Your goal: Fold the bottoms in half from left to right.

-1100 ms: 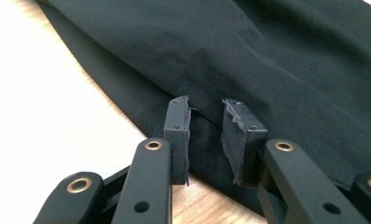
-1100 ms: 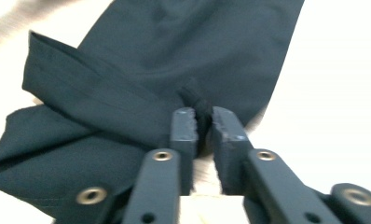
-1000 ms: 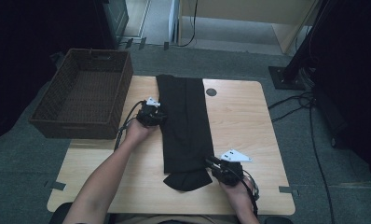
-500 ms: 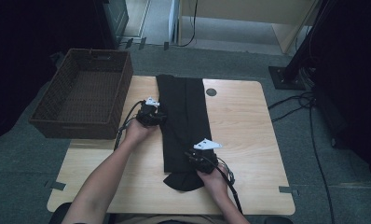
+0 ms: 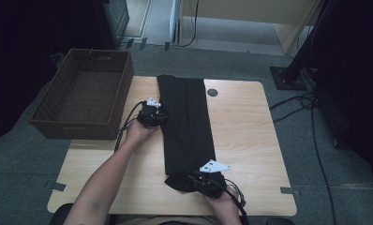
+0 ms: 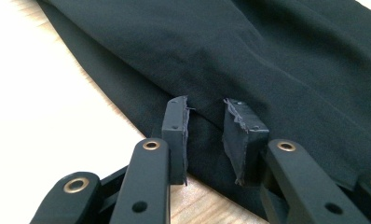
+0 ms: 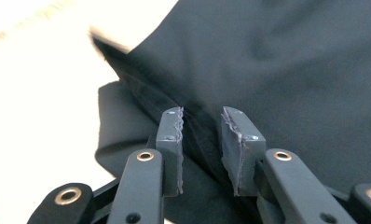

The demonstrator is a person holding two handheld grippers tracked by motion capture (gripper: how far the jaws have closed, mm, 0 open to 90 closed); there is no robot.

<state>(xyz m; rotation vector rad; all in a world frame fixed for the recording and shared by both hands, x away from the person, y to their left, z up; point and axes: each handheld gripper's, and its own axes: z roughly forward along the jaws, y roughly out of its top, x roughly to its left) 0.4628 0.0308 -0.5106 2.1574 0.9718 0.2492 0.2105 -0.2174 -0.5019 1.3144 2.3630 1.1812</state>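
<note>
- Left tongs (image 5: 160, 116): left-centre of frame, at the long left edge of the black garment (image 5: 187, 122); jaws partly open, straddling the edge, gripping nothing.
- Garment: centre of the counter (image 5: 250, 140), long axis running top to bottom.
- Right tongs (image 5: 191, 179): bottom centre, at the bunched near end; jaws partly open astride a fold, not clamped.

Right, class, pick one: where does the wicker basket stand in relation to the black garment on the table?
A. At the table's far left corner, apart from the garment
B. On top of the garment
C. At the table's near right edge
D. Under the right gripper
A: in the high view the wicker basket stands at the table's far left corner, with bare wood between it and the black garment.
</note>
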